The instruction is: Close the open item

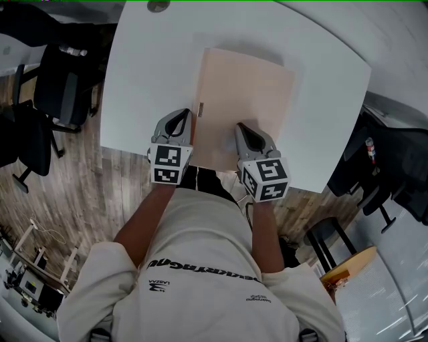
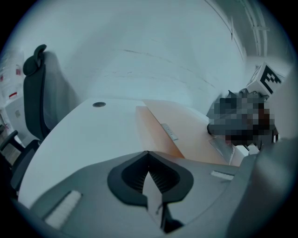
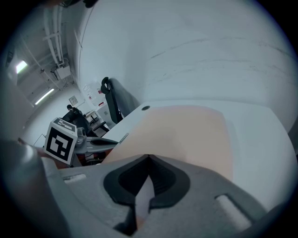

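A flat beige folder [image 1: 247, 100] lies shut on the white table [image 1: 147, 80], with a small silver label [image 1: 200, 109] on its left edge. My left gripper [image 1: 187, 115] is shut, its tips at the folder's left edge just below that label. My right gripper [image 1: 239, 127] is shut too, and its tips rest over the folder's near part. In the left gripper view the jaws [image 2: 148, 152] meet in front of the folder [image 2: 186, 135]. From the right gripper view the closed jaws [image 3: 148, 156] point across the folder cover [image 3: 186, 130]. Neither gripper holds anything that I can see.
A round cable grommet [image 1: 158, 6] sits at the table's far edge. Black office chairs stand at the left [image 1: 63, 87] and right [image 1: 394, 174], and a wooden stool [image 1: 348, 264] is at the lower right. The floor is wood planks.
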Action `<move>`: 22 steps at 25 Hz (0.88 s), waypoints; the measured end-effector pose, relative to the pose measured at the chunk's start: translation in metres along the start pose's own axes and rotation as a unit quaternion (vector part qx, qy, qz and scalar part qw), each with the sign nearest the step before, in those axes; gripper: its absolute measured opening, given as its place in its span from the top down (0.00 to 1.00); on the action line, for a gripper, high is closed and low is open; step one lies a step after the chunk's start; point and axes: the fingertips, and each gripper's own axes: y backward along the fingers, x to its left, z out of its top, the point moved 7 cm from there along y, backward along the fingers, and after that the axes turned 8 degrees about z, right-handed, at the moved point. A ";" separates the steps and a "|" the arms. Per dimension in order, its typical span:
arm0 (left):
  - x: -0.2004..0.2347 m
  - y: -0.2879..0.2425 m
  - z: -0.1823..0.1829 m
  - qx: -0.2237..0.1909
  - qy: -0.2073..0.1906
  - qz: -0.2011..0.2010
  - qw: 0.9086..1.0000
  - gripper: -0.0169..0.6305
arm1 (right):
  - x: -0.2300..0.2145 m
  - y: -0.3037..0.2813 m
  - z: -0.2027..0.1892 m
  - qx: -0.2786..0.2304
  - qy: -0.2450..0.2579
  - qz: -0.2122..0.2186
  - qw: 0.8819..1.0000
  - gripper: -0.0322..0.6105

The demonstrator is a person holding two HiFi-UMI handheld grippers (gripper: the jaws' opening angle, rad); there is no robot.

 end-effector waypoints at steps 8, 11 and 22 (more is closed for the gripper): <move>0.000 -0.001 0.001 0.000 0.000 0.000 1.000 0.98 | 0.002 -0.005 0.002 0.015 0.006 0.003 1.000 0.95; 0.000 -0.001 0.001 0.000 -0.001 0.000 1.000 0.98 | 0.002 -0.006 0.001 0.018 0.005 0.004 1.000 0.95; 0.000 -0.003 0.001 -0.002 -0.008 -0.004 1.000 0.98 | 0.003 -0.011 -0.001 0.030 0.010 0.008 0.999 0.95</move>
